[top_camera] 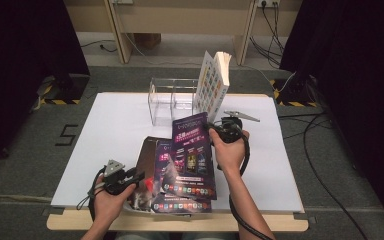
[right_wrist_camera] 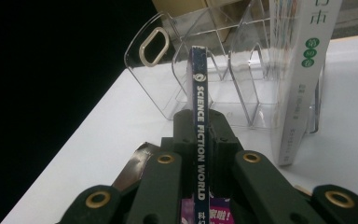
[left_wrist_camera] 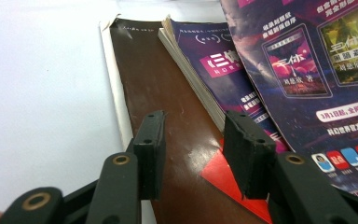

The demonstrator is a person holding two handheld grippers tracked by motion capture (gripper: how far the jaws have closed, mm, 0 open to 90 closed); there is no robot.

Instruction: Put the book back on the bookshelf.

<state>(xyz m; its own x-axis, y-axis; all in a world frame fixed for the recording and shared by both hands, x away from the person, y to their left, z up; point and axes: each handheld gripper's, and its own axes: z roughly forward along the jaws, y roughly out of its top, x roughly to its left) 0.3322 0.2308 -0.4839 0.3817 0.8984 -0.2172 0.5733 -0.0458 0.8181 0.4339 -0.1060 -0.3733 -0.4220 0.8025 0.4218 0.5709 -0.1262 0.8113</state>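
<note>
Right tongs [right_wrist_camera: 204, 140] clenched on the spine of a purple magazine [top_camera: 194, 150], edge-on between the jaws in the right gripper view, spine lettering upright. Gripped by the spine probably so as to stand it up and slide it into a slot of the clear rack [top_camera: 172, 100] just beyond. Lifted at the far end in the high view, near end resting on the pile by the table's [top_camera: 115, 125] front edge.

Left tongs [left_wrist_camera: 193, 144] released, jaws apart over the brown booklet [left_wrist_camera: 168, 107], nothing between the pads; likely poised there to steady the pile while the top magazine comes away.

Under the lifted magazine, a second purple one [left_wrist_camera: 219, 70], thicker, page edges showing, lying flat on the brown booklet. In the rack's right end, a white book [top_camera: 212, 85] standing, leaning slightly, spine toward the right tongs.

Count: two tongs; two purple magazines; one brown booklet; one white book; one rack, several dividers, exact slot count unclear.
</note>
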